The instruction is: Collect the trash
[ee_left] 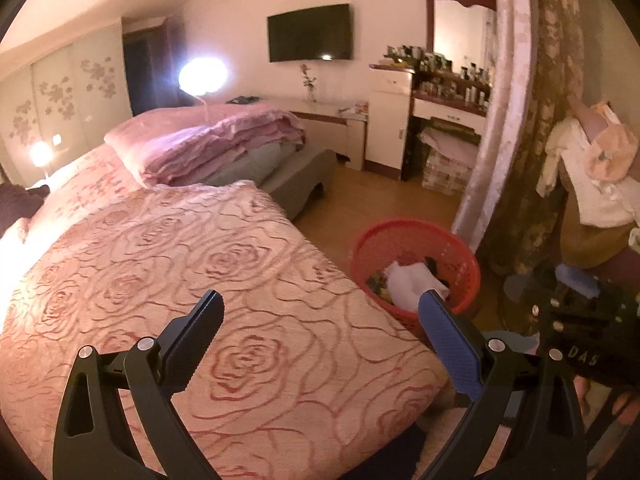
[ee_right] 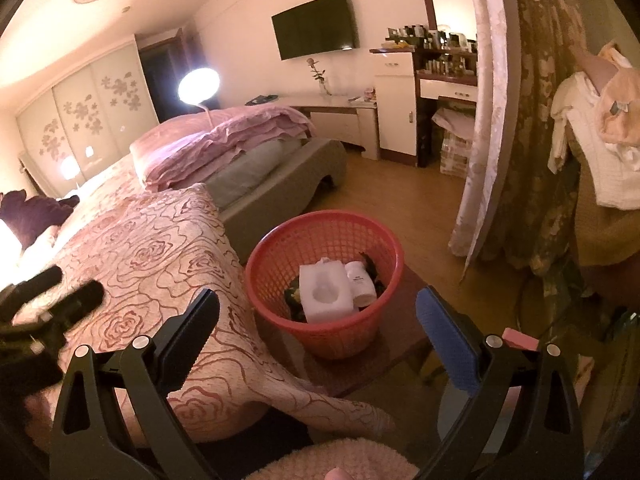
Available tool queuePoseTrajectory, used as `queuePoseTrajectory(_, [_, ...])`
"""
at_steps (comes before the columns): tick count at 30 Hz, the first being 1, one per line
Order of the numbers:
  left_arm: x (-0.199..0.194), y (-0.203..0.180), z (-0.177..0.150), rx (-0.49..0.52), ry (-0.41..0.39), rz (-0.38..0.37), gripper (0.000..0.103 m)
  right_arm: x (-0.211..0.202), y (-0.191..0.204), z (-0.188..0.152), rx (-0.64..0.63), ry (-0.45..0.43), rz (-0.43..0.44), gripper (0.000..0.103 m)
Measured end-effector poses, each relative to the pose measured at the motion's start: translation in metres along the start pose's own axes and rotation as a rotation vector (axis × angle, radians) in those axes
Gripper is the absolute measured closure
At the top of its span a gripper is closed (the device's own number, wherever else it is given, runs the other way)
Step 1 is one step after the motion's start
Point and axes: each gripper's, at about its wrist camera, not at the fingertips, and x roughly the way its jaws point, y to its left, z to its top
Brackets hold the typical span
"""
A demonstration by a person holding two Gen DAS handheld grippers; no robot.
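Left gripper (ee_left: 320,332): jaws spread wide, nothing between them, held over the rose-patterned bedspread (ee_left: 192,280).
Right gripper (ee_right: 318,330): also agape and empty, aimed straight at the red basket (ee_right: 372,248).
Basket: stands on a low dark table (ee_right: 400,356) just beside the bed corner, ahead of the right gripper, ahead and to the right of the left.
Trash in basket: a white moulded tray (ee_right: 325,294) and a small white bottle (ee_right: 360,283), lying side by side over dark scraps.
Nearer hand: the right, I judge.
Loose trash left: none I can pick out on bed or floor (a pink object (ee_right: 519,340) past the right finger is unclear).
Open room: bare floor (ee_right: 424,208) beyond; curtain (ee_right: 532,120) hems the right.
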Motion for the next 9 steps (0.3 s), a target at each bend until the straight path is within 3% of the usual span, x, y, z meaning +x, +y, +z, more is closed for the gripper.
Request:
queuePoseTrajectory(5, [-0.014, 0.050, -0.004, -0.066, -0.013, 0.132, 0.009, 0.010, 0.027, -0.010, -0.088, 0.044, 0.059, 0.007])
queuePoseTrajectory(9, [-0.026, 0.097, -0.017, -0.131, -0.010, 0.271, 0.009, 0.022, 0.088, -0.032, -0.224, 0.129, 0.215, 0.007])
